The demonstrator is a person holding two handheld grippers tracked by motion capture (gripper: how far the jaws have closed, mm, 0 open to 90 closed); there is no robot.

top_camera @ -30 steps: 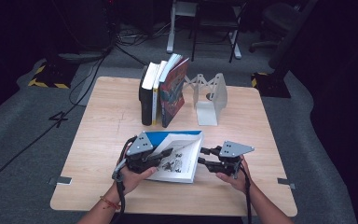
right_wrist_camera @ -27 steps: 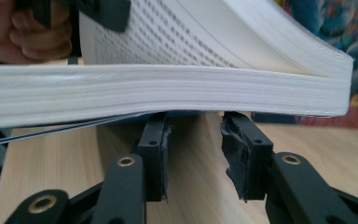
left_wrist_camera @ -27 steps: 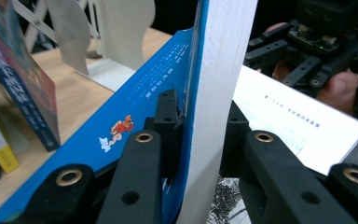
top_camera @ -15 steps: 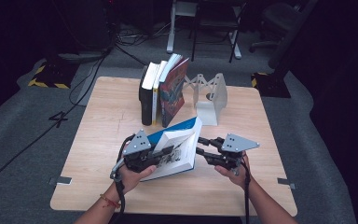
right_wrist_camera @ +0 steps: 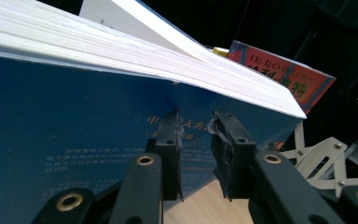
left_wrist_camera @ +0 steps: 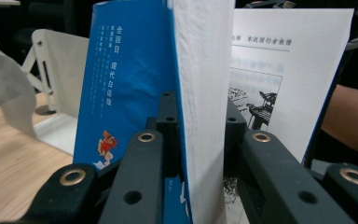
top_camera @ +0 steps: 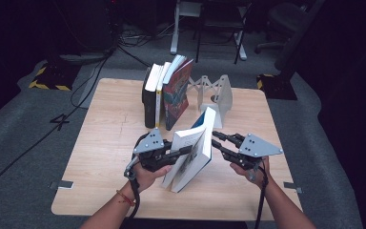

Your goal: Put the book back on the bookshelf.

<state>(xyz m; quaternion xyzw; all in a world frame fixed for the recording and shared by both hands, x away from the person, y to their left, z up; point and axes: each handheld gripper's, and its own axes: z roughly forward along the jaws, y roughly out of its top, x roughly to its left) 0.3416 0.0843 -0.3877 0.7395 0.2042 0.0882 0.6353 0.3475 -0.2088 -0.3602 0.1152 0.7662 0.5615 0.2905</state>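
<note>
Work in hand: standing a blue paperback (top_camera: 193,152) upright near the front edge of the wooden table (top_camera: 109,143), in front of the row of upright books (top_camera: 164,93) and the white expanding bookend (top_camera: 217,93) by the back edge.
Book, look: blue cover with pale Chinese lettering and a small cartoon figure; white page block; one loose white leaf or flap with a printed ink drawing stands off from the block.
Book, place: lower corner on the table, tilted, spine side toward the right hand.
Left gripper (top_camera: 183,151): pressed on the page block and cover; in its own view (left_wrist_camera: 200,140) the pads pinch the book.
Right gripper (top_camera: 217,139): jaws have just been closing; in its own view (right_wrist_camera: 193,144) the gap between the pads stands clear, against the blue cover, nothing pinched.
Handling, judged: moderately heavy, covers flexible, pages apt to fan open; glossy cover may slip.
Where to hold, judged: across the closed block near the spine, both covers inside the pinch.
</note>
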